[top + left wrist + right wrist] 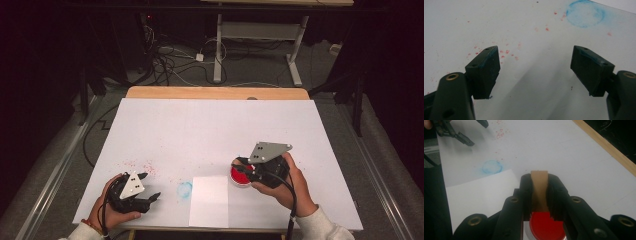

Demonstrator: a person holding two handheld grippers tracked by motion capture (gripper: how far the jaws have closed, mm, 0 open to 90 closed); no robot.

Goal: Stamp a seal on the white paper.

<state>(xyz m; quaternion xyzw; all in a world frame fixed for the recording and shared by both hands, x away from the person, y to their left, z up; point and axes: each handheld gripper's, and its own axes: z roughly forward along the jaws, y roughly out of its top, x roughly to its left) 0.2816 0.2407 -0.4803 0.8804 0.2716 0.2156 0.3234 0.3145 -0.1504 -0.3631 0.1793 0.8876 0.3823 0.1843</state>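
Observation:
My right gripper (240, 168) is shut on a tan wooden stamp block (539, 187), which stands upright between its pads. Directly under it lies a round red ink pad (545, 226) in a white dish (240, 176); whether the stamp touches the ink I cannot tell. At the table's front left, my left gripper (151, 185) rests low over the white surface, its jaws wide apart with nothing between them (535, 50). It also appears far off in the right gripper view (477, 133). Blue smears mark the left fingers (487, 53).
A white sheet of paper (210, 200) lies at the front middle, just left of the ink pad. A blue ring stain (184, 190) sits beside it, and red specks (142, 166) dot the white table cover (215, 125). The wooden table edge (215, 92) runs along the back.

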